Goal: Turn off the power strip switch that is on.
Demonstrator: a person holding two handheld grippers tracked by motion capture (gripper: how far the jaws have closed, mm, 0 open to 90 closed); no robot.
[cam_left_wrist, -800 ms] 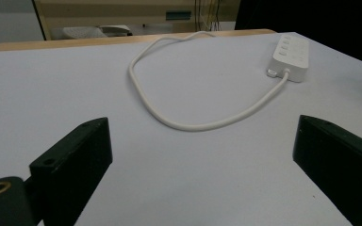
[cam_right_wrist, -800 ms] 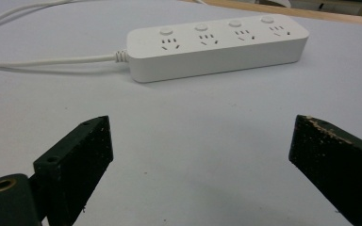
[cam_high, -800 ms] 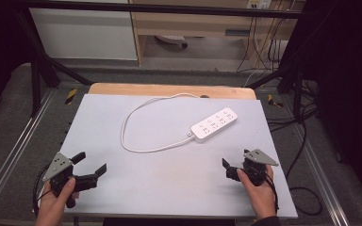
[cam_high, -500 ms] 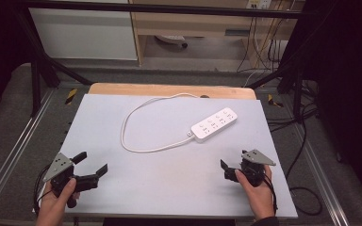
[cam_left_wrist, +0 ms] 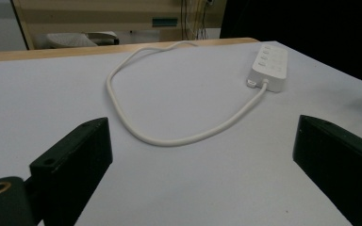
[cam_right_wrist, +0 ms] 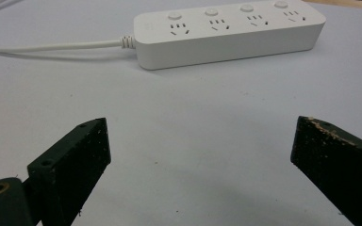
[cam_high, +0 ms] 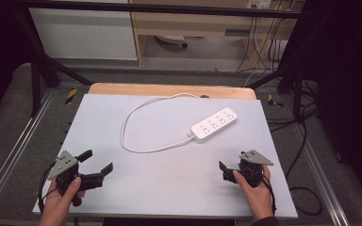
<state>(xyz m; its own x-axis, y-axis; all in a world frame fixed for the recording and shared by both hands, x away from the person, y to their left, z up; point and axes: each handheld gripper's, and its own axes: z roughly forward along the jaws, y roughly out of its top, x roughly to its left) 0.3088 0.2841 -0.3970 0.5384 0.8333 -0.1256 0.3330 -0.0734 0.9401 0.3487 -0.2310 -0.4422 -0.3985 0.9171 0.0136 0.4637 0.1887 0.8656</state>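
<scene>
You had no readable text, brand, label or number anywhere before you; the white power strip [cam_right_wrist: 229,32] at the far right showed only unmarked sockets and buttons.

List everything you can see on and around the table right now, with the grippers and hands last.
power strip: 1, white, four outlets each with a button, lying flat on the right half of the table, angled
cord: 1, white, loops from the strip's near end across the middle of the table and runs off the far edge
table: 1, pale grey top, with a wooden edge along the far side
cabinet: 1, white, on the floor beyond the table, left
cables: several, dark, on the floor at far right
left gripper: 1, black, near left corner, open, holding nothing
right gripper: 1, black, near right corner, open, pointed at the strip
hands: 2, one gripping each gripper
</scene>
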